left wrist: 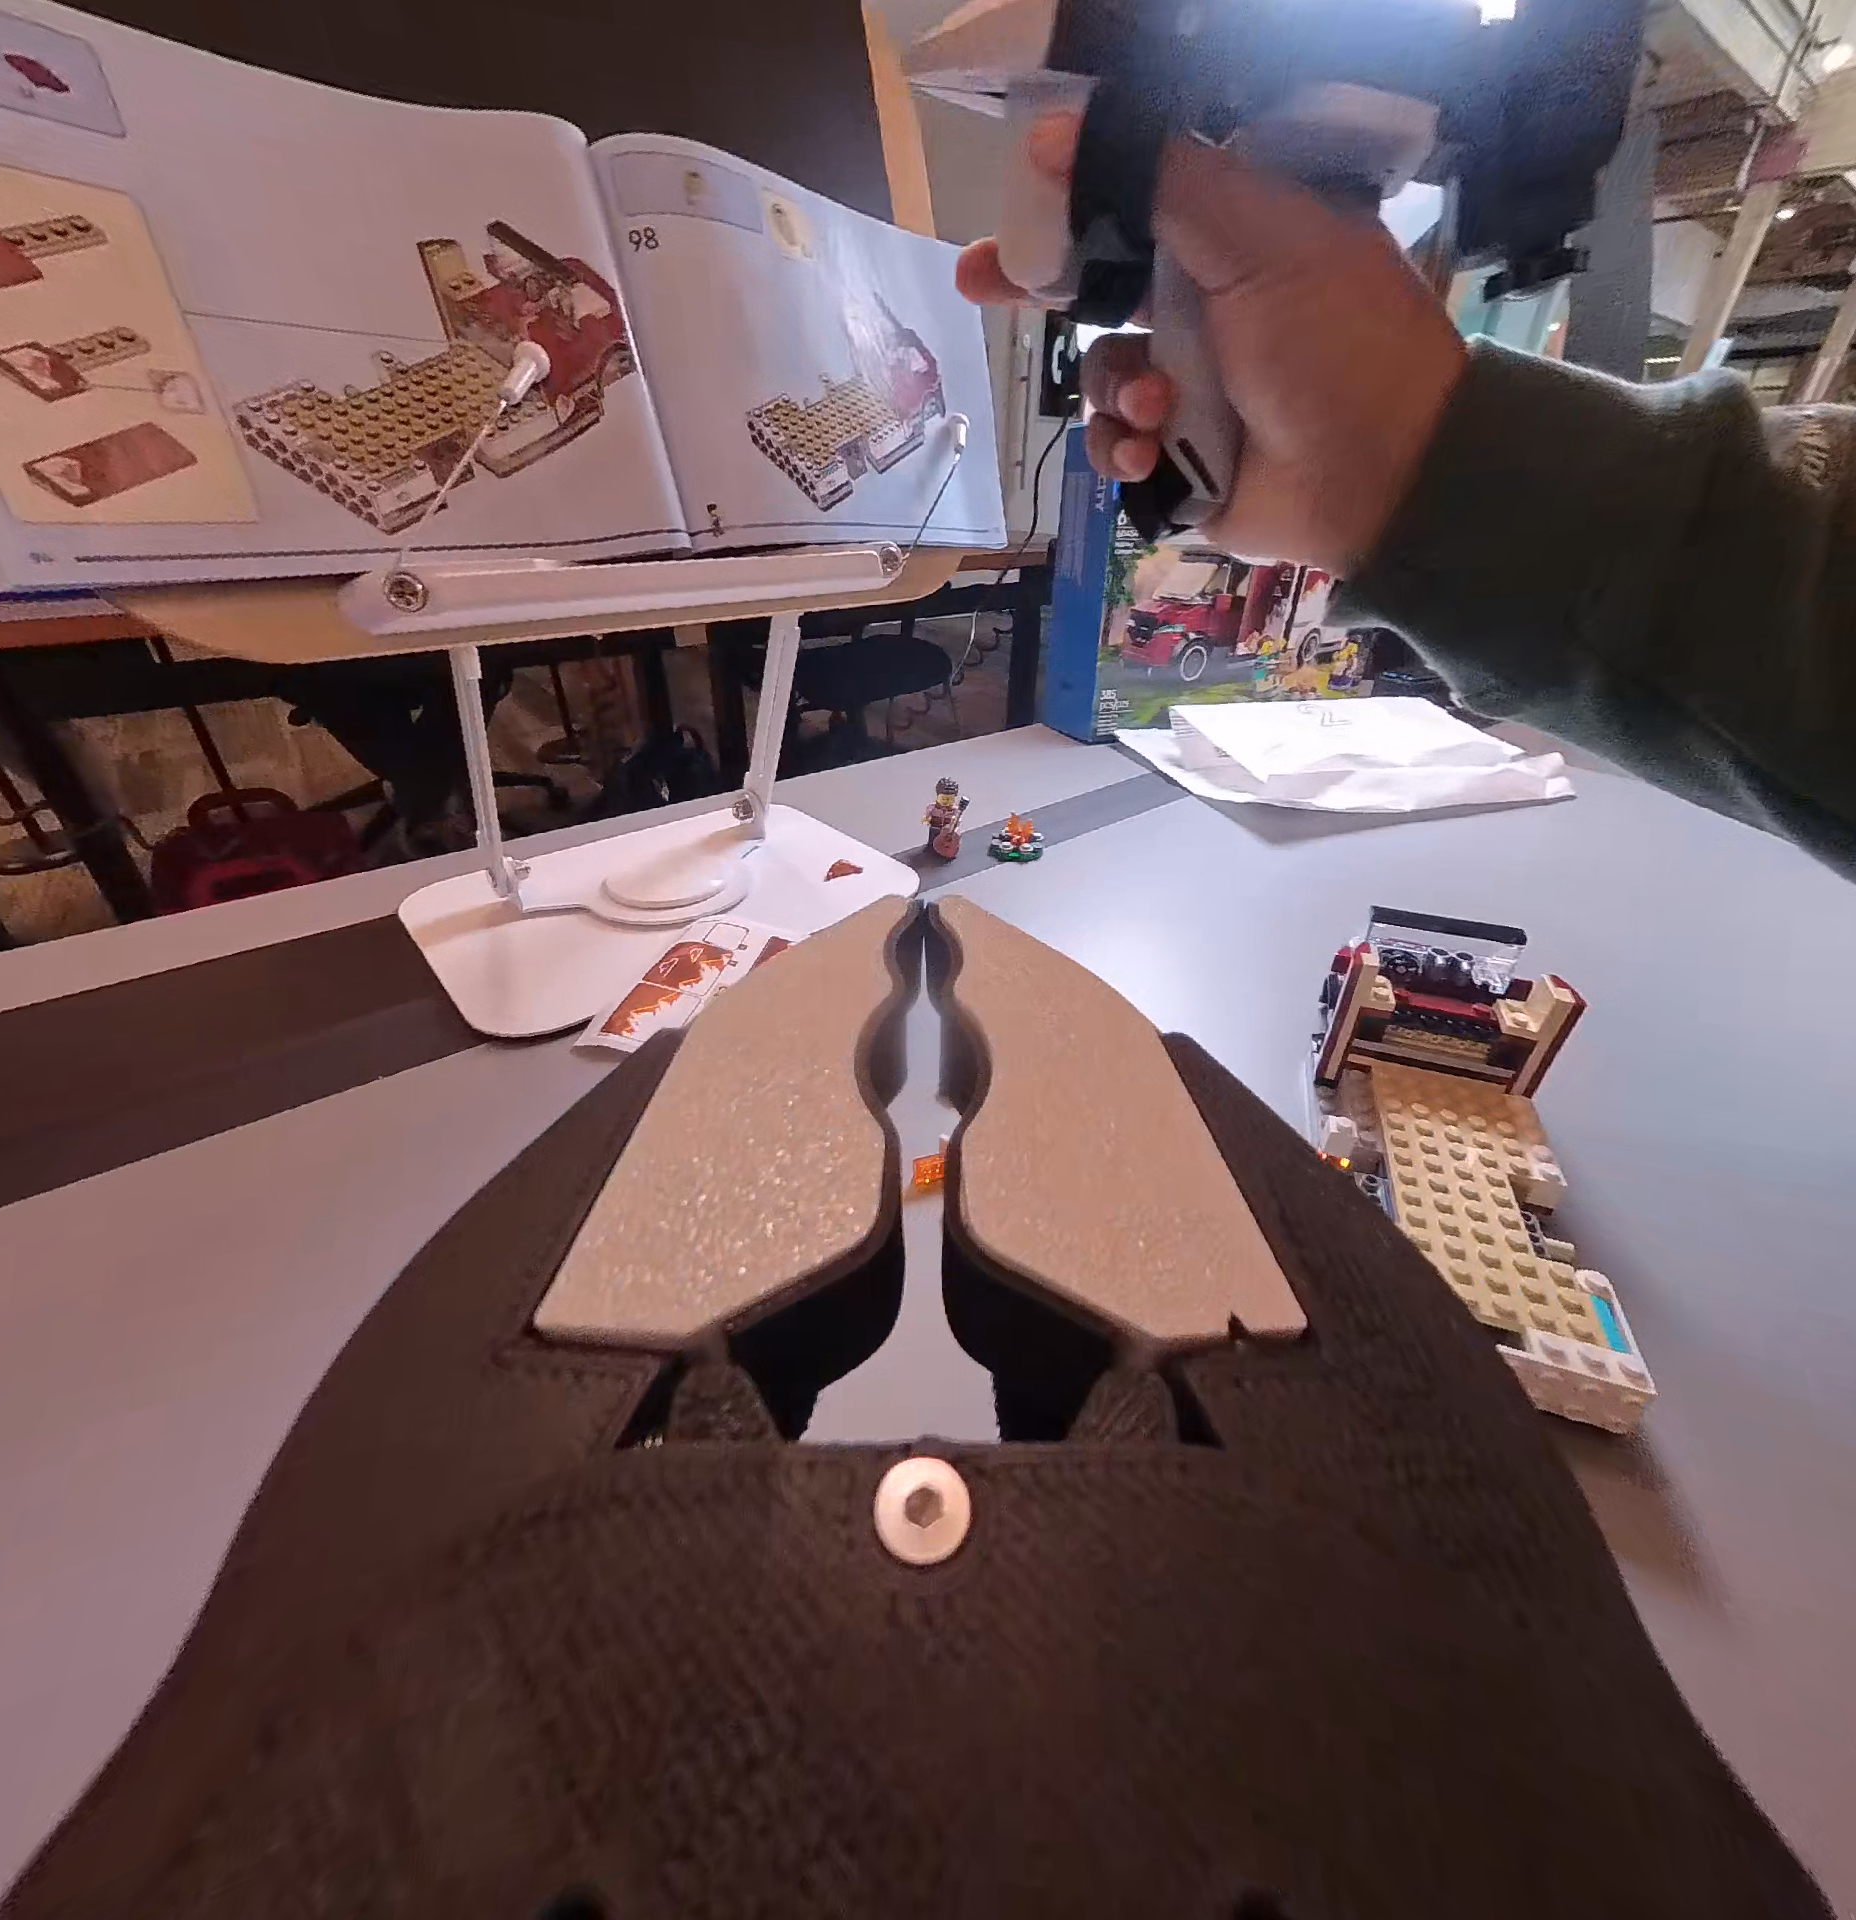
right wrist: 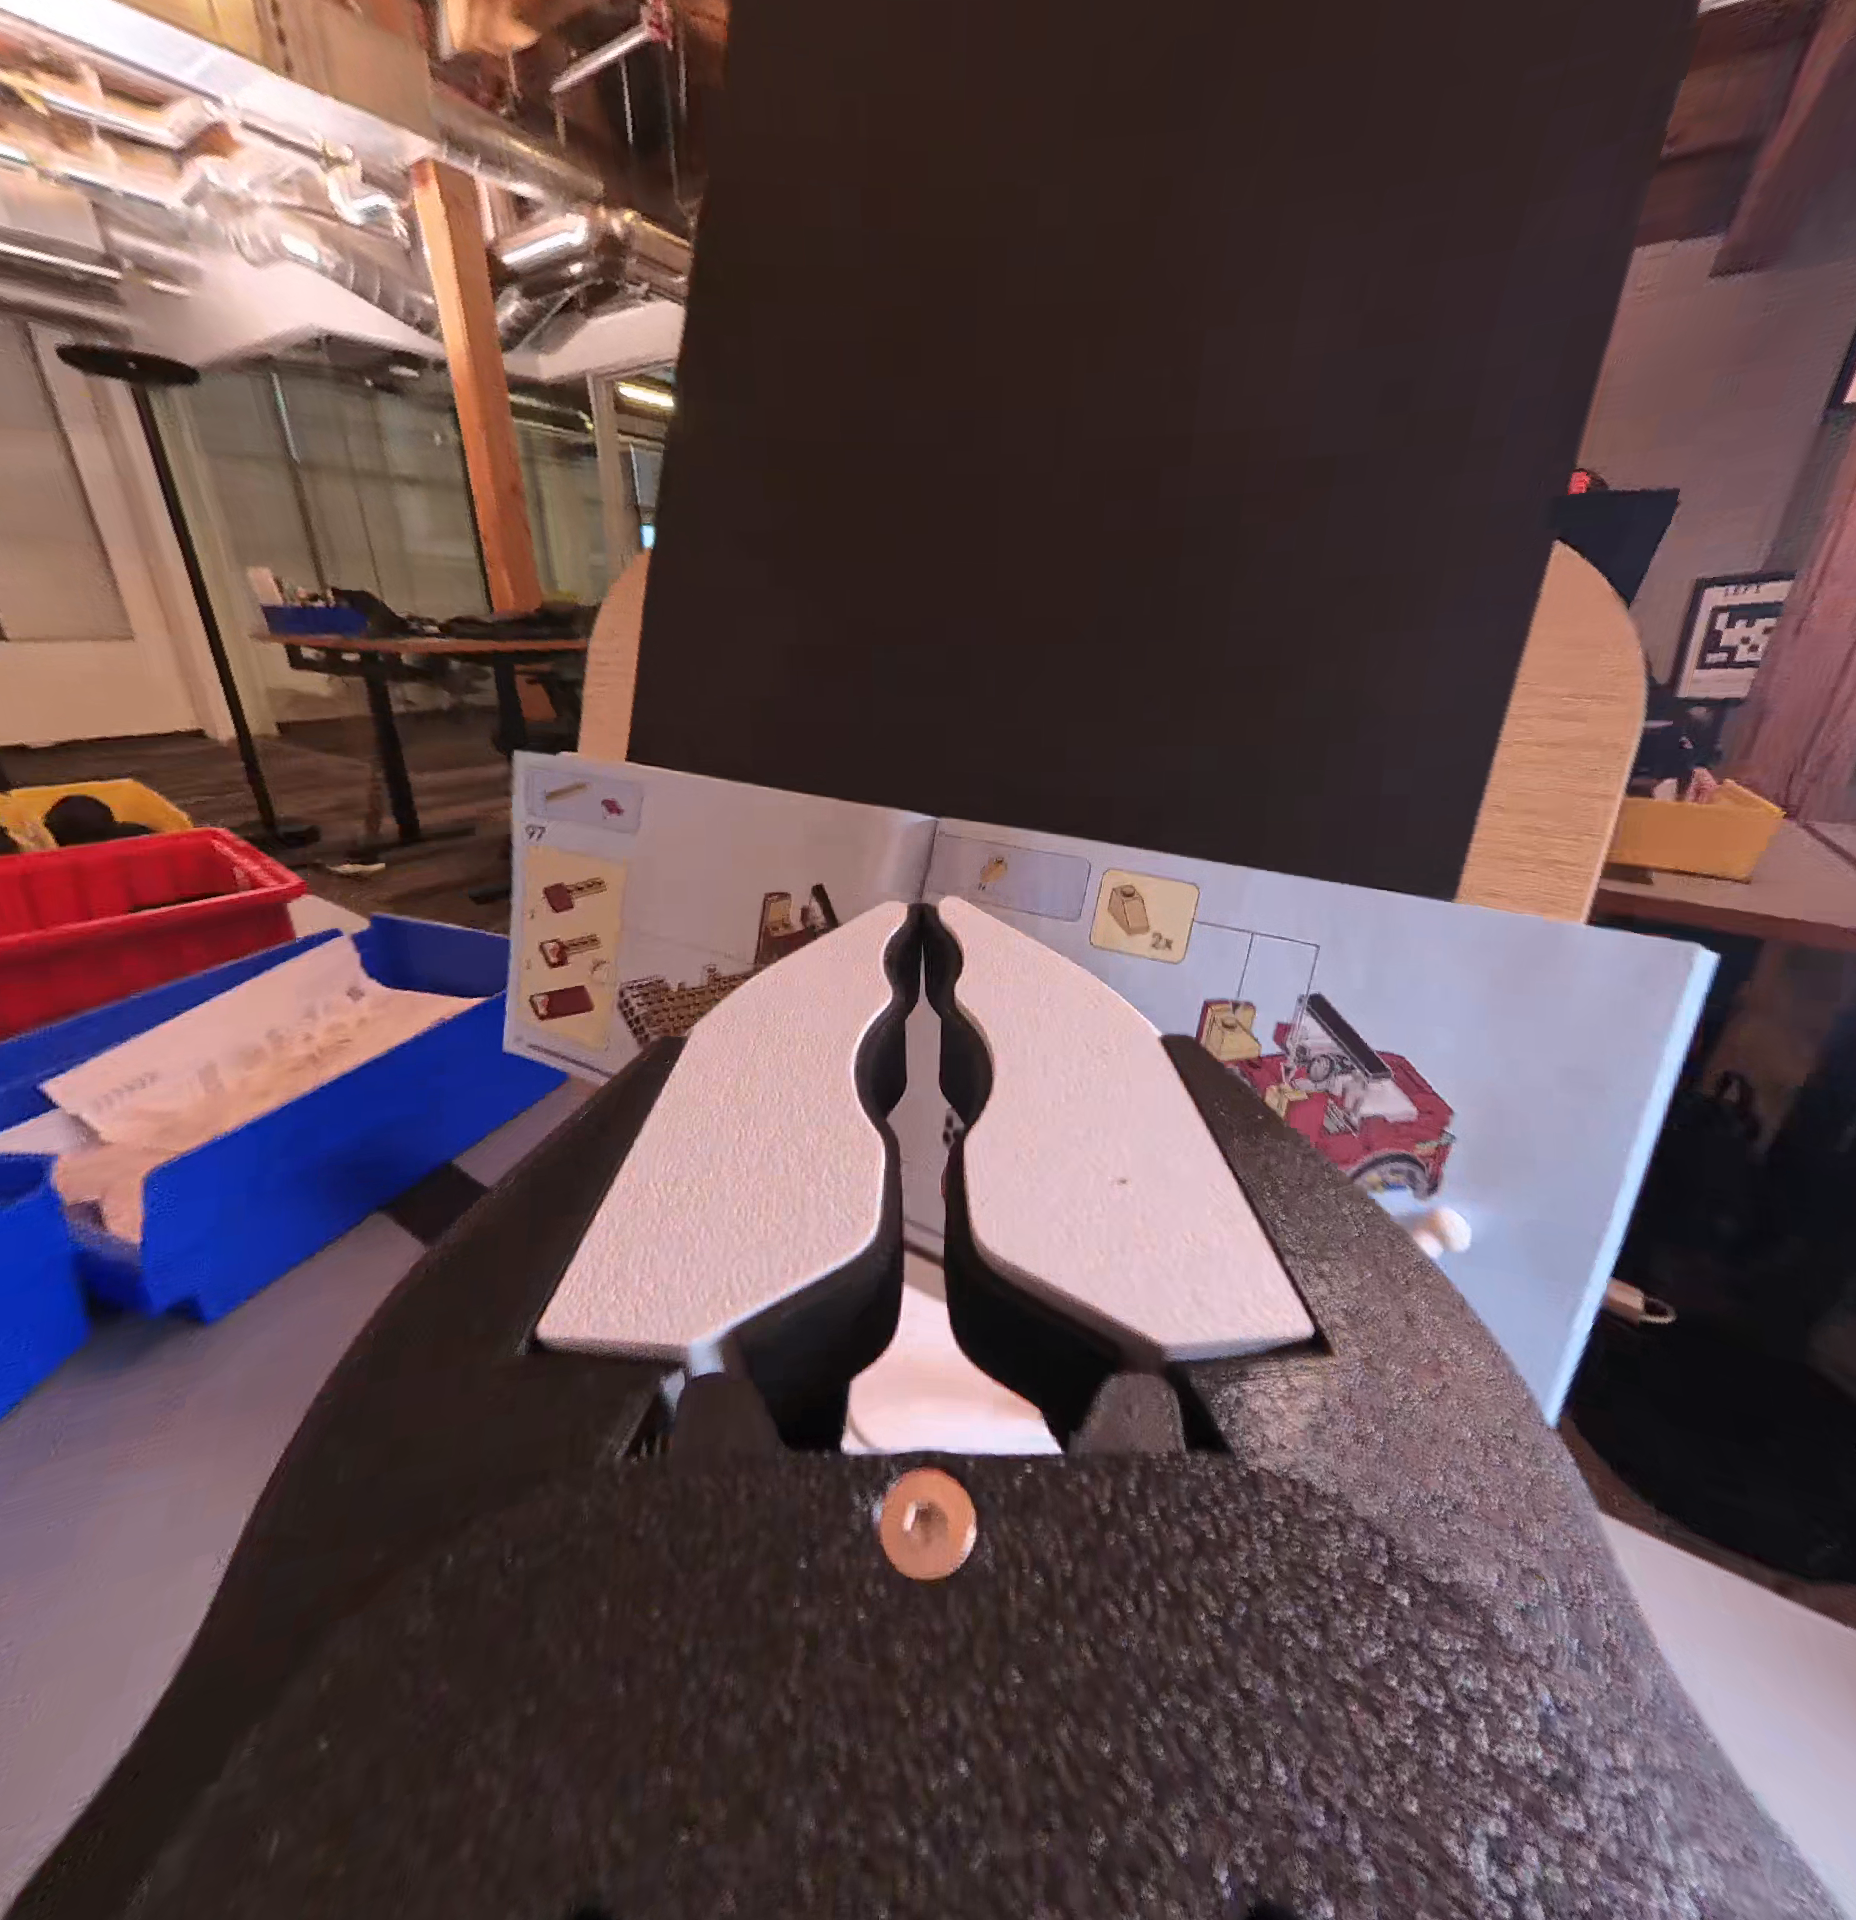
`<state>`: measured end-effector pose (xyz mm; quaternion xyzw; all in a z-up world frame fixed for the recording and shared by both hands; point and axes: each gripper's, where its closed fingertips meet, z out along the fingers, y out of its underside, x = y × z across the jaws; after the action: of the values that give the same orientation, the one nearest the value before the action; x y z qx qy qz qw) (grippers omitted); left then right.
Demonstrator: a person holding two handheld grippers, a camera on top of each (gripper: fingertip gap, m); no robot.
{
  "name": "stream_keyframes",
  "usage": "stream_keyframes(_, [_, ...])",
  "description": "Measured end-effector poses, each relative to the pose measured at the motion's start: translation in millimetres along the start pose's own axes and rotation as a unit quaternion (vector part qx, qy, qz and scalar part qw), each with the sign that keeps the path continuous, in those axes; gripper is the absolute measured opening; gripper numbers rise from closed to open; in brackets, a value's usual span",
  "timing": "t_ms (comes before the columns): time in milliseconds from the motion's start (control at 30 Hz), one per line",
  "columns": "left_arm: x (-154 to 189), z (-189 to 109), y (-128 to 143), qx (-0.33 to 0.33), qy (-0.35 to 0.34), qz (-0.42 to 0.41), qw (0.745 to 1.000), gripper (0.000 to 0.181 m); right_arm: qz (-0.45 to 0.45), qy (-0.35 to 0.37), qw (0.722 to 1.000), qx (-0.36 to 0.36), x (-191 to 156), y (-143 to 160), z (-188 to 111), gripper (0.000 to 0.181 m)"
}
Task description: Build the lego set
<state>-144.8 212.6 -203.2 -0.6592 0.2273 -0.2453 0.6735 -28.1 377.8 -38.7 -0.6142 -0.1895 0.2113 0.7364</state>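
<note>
I am keeping my left gripper [left wrist: 925, 914] above the grey table [left wrist: 228, 1403], its fingertips pressed together and holding nothing. Showing through the gap between its fingers [left wrist: 758, 1143], a small orange piece [left wrist: 926, 1172] is lying on the tabletop. To the right, the partly built lego vehicle [left wrist: 1464, 1153] is sitting near the table's right edge, its tan studded plate pointing back toward me. Beyond the tips, a sticker sheet [left wrist: 685, 982] is touching the white book stand [left wrist: 633, 883], which is carrying the open instruction booklet [left wrist: 404, 343] toward the far left edge. A minifigure [left wrist: 946, 819] and a little campfire build [left wrist: 1015, 840] are standing just beside each other farther back, with the set's box [left wrist: 1163, 623] and a white paper bag [left wrist: 1350, 764] at the far right corner.

My right gripper [right wrist: 926, 914] is also closed and empty, and it is pointing at the booklet's pages [right wrist: 1423, 987]. A blue bin [right wrist: 280, 1101] holding paper bags is sitting at the left edge, a red bin [right wrist: 103, 904] behind it
</note>
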Motion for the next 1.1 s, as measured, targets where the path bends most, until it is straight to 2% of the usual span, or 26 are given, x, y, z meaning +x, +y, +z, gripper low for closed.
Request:
stream_keyframes(133, [-1, 3, 4, -0.004, 0.001, -0.004, 1.000, 0.000, -0.023, 0.024, 0.999, -0.024, 5, 16, 34, 0.000])
stream_keyframes(300, [0, 5, 8, -0.010, 0.008, -0.004, 1.000, 0.000, -0.051, 0.039, 0.997, -0.049, 5, 36, 52, 0.000])
stream_keyframes(500, [-1, 6, 13, -0.018, 0.015, -0.016, 1.000, 0.000, -0.089, 0.035, 0.994, -0.057, 3, 40, 55, 0.000])
stream_keyframes(1100, [3, 10, 22, -0.036, 0.036, -0.021, 0.998, 0.000, -0.107, 0.034, 0.992, -0.063, 12, 43, 60, 0.001])
